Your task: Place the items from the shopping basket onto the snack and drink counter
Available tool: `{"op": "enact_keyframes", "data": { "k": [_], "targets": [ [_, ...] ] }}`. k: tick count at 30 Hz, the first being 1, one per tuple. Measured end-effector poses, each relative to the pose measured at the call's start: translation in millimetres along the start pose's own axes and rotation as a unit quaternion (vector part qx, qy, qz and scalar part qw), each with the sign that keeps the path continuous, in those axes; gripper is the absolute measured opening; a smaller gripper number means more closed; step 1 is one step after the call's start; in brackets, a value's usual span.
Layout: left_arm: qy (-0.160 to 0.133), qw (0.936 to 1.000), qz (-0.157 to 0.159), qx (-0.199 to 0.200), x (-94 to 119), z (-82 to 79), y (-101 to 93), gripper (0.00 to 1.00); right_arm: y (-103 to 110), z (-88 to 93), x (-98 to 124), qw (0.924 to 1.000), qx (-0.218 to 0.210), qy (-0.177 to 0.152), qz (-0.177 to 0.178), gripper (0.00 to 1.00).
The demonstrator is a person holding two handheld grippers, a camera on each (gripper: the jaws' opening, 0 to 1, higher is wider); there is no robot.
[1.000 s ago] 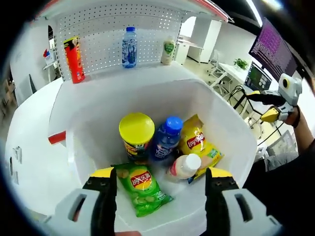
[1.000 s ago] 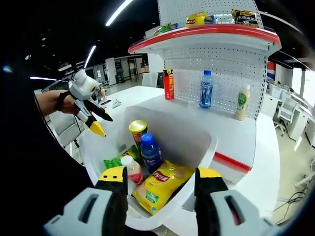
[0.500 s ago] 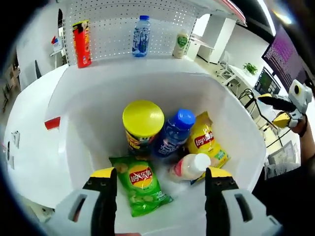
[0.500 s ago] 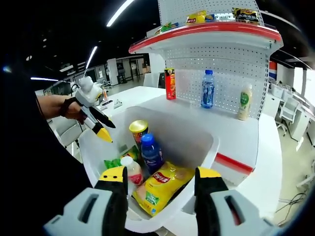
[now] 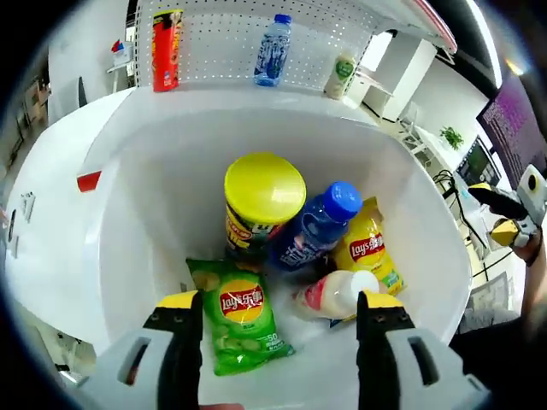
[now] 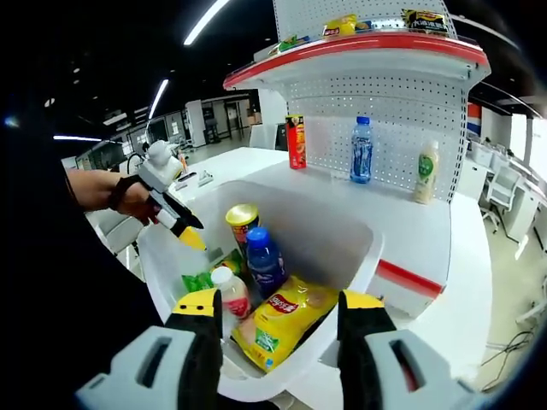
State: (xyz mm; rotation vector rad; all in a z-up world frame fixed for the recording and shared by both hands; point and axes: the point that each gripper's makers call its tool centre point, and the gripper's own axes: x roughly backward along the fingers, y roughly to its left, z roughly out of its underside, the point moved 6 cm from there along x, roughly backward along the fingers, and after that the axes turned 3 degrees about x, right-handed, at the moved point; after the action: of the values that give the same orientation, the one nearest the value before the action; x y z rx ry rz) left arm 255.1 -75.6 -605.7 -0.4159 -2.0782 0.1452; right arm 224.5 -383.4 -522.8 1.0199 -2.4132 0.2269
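Five things: all sit in the white shopping basket (image 5: 111, 222), which rests on the white counter (image 5: 51, 196) under the peg-board shelf (image 6: 376, 51)
Our left tongs (image 5: 275, 309): wide open, nothing held, just above the near end of the basket
Our right tongs (image 6: 275, 318): wide open too, empty, over the near rim of the basket
Can w/ yellow lid (image 5: 263, 198): stands up at the back. We think it's stiff & light, smooth sides. Grab round the body just below the lid, it won't squash
Blue bottle (image 5: 314, 231): leans on the can, blue cap up. Looks full, so prob heavy & a bit slippy. Hold the body under the cap, not the cap
Green chip bag (image 5: 241, 314): lies flat on the basket floor, just in front of the left tongs. Soft, puffy, v light, chips inside can crack. Pinch a top edge, gently
Yellow chip bag (image 5: 370, 256): at the back right, partly under the small bottle. Same soft kind, so take it after the bottle is out
Small bottle w/ white cap (image 5: 338, 292): lies on its side, touching the blue bottle. Round, may roll. Squeeze across the middle
Already on counter: red tube (image 5: 166, 49), water bottle (image 5: 271, 49) & pale bottle w/ green label (image 5: 340, 77), by the back wall
Best first pick, we think: green bag or can, nothing lies on top of them
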Motion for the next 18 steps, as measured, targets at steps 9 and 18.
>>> {"op": "enact_keyframes", "data": {
  "k": [9, 18],
  "targets": [
    [0.003, 0.9997, -0.022, 0.003, -10, 3.4, 1.2, 0.73, -2, 1.1, 1, 1.0, -0.003, -0.004, 0.004, 0.52],
    [0.007, 0.9988, -0.042, 0.022, -19, 7.2, 7.8, 0.73, -4, 3.7, 0, 1.0, -0.005, -0.005, 0.002, 0.52]
  ]
}}
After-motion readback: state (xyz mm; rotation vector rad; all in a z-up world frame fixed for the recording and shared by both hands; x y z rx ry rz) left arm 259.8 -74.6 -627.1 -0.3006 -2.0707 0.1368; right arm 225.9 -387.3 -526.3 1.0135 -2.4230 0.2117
